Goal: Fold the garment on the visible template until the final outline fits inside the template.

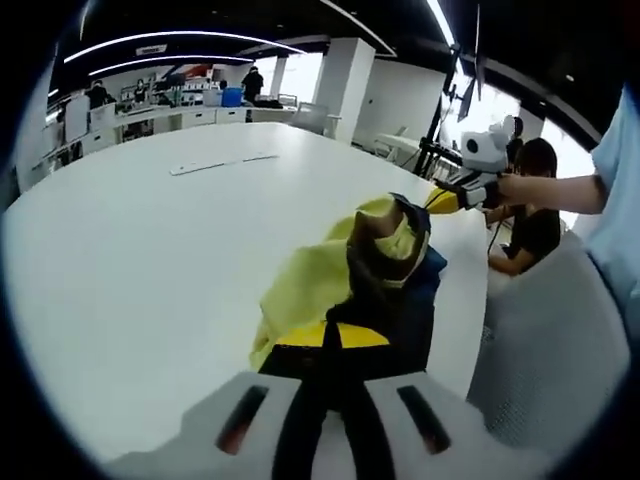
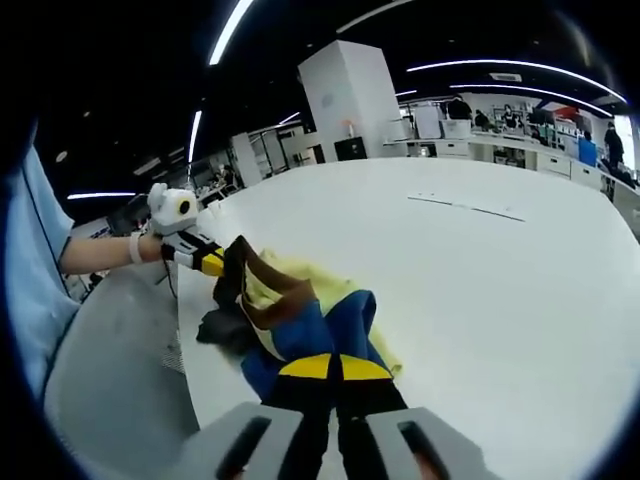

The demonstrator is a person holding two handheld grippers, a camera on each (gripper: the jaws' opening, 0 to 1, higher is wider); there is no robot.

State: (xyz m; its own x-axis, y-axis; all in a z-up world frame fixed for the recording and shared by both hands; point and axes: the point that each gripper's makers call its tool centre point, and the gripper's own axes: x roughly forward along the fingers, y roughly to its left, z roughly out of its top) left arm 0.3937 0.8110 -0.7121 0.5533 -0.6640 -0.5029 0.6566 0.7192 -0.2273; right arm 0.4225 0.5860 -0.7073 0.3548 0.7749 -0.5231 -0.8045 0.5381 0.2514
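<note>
The left gripper has its jaws pinched together on the garment, a yellow, brown and blue bundle just ahead of its tips; the right gripper is likewise clamped on cloth, and from each the other gripper sits at the far end of the fabric, over the table edge; best, I judge, to draw the two apart evenly so the cloth spreads flat before folding; one garment, two grippers; no template outline is distinguishable near either gripper.
</note>
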